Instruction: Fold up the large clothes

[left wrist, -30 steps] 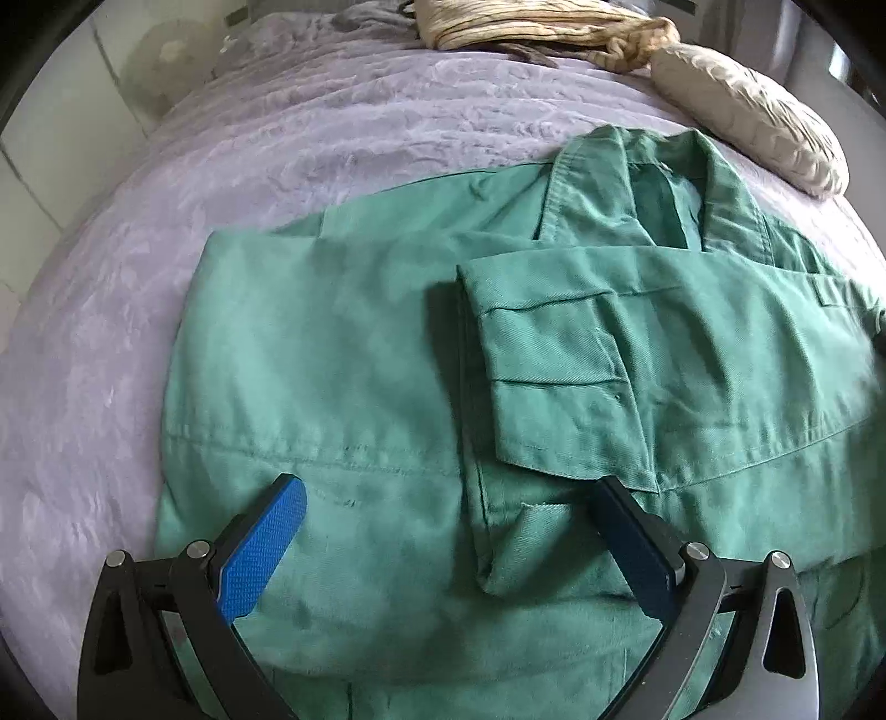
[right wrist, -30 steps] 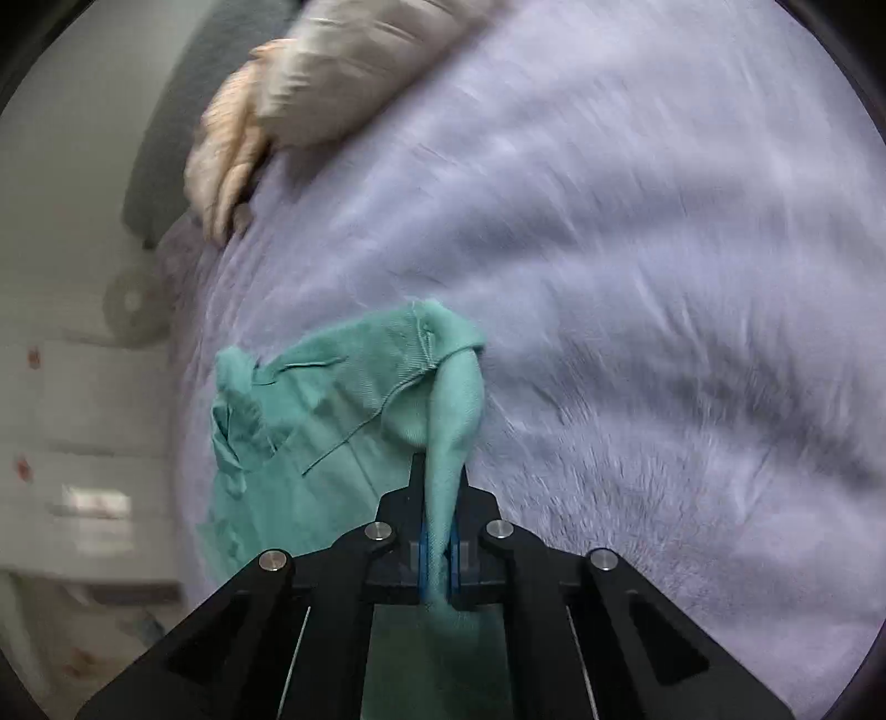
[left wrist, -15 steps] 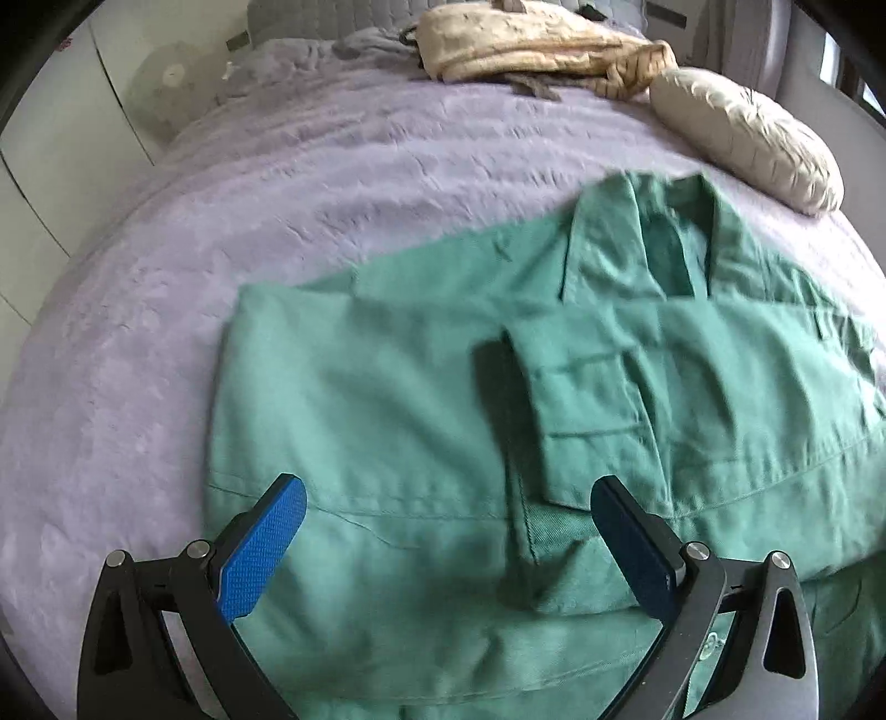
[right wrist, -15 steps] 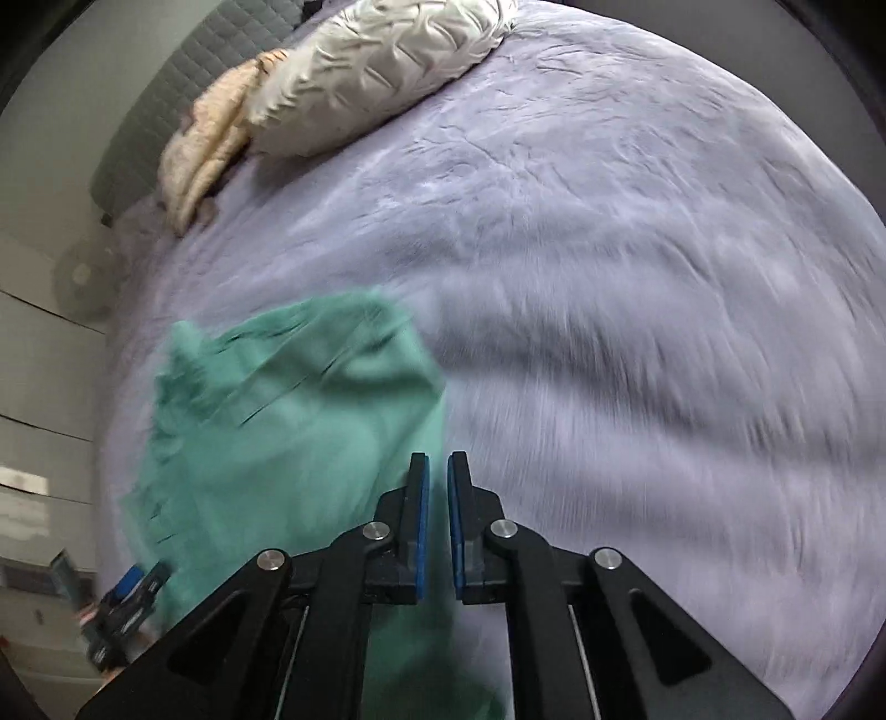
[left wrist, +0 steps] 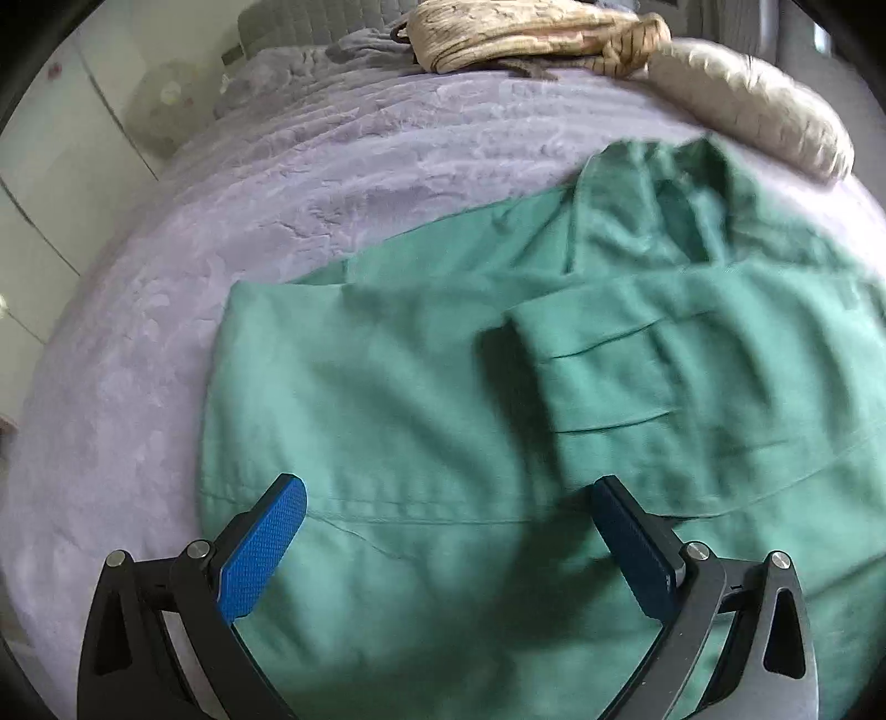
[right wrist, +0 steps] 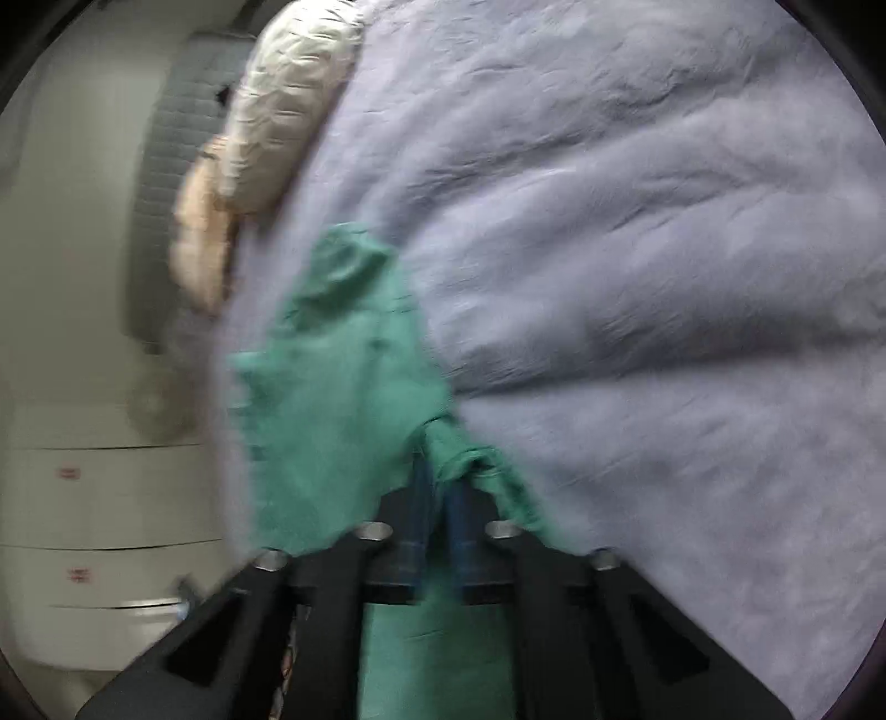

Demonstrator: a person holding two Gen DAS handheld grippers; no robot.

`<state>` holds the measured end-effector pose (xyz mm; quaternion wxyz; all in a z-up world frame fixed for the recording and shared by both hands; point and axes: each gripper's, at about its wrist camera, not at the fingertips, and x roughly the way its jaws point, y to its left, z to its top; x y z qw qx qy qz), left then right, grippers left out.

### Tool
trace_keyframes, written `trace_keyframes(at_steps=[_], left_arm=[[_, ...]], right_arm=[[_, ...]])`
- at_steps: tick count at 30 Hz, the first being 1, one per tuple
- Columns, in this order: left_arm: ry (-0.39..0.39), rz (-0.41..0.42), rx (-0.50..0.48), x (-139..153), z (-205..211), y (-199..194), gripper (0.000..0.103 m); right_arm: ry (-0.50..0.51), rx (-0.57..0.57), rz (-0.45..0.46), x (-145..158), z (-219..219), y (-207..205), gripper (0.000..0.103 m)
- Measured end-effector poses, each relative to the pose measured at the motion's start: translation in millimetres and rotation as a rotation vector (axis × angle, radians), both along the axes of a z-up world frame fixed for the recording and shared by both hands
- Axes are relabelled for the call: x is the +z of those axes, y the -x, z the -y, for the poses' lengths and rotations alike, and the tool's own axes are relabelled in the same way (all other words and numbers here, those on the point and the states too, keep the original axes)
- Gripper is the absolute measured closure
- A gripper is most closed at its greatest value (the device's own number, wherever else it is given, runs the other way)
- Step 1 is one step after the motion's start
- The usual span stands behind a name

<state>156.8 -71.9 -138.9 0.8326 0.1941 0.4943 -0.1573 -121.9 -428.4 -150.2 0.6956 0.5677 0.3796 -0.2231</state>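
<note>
Left fingers (left wrist: 443,509) spread over partly folded green jacket (left wrist: 421,421)

Green jacket (left wrist: 421,421) on lilac bedspread (left wrist: 310,183). Beyond it: cream crinkled pillow (left wrist: 753,105), beige dark-striped blanket (left wrist: 520,33). Left gripper (left wrist: 448,509) pads blue.

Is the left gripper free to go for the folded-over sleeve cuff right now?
Probably yes. The left gripper is open, holding nothing, and hovers over the green jacket. The cuff lies just ahead, uncovered on top.
</note>
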Motion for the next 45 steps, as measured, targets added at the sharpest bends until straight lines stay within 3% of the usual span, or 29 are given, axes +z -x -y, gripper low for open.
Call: trace_keyframes(at_steps=[3, 6, 8, 13, 15, 18, 21, 23, 25, 32, 35, 45], left_arm=[[0.022, -0.014, 0.01, 1, -9, -4, 0.0], [-0.028, 0.025, 0.04, 9, -21, -7, 0.0], [0.027, -0.021, 0.045, 15, -34, -8, 0.0], [0.141, -0.128, -0.02, 32, -43, 7, 0.038], [0.191, -0.181, -0.071, 33, -32, 15, 0.043], [0.178, -0.197, -0.116, 26, -13, 26, 0.043], [0.159, -0.228, -0.091, 5, -9, 25, 0.043], [0.203, -0.252, -0.068, 5, -17, 20, 0.043], [0.196, -0.243, -0.06, 8, -22, 17, 0.043], [0.116, -0.24, -0.022, 15, -45, 17, 0.043], [0.115, -0.26, 0.001, 21, -58, 21, 0.043], [0.043, -0.268, -0.002, 65, -77, 66, 0.042]], right_arm=[[-0.019, 0.01, -0.023, -14, -6, 6, 0.102], [-0.001, 0.028, -0.034, -3, -10, 12, 0.101], [0.027, 0.06, -0.06, 9, -15, 14, 0.1], [0.181, 0.162, -0.053, 48, -29, 11, 0.1], [0.243, 0.204, -0.054, 59, -33, 0, 0.1], [0.274, 0.258, -0.06, 58, -36, -19, 0.1], [0.301, 0.307, -0.114, 42, -38, -37, 0.1], [0.276, 0.318, -0.174, 20, -34, -41, 0.1], [0.235, 0.306, -0.152, 10, -28, -36, 0.102], [0.195, 0.265, -0.143, 25, -21, -9, 0.102], [0.168, 0.26, -0.15, 31, -23, -2, 0.097], [0.105, 0.333, -0.174, 54, -50, 11, 0.097]])
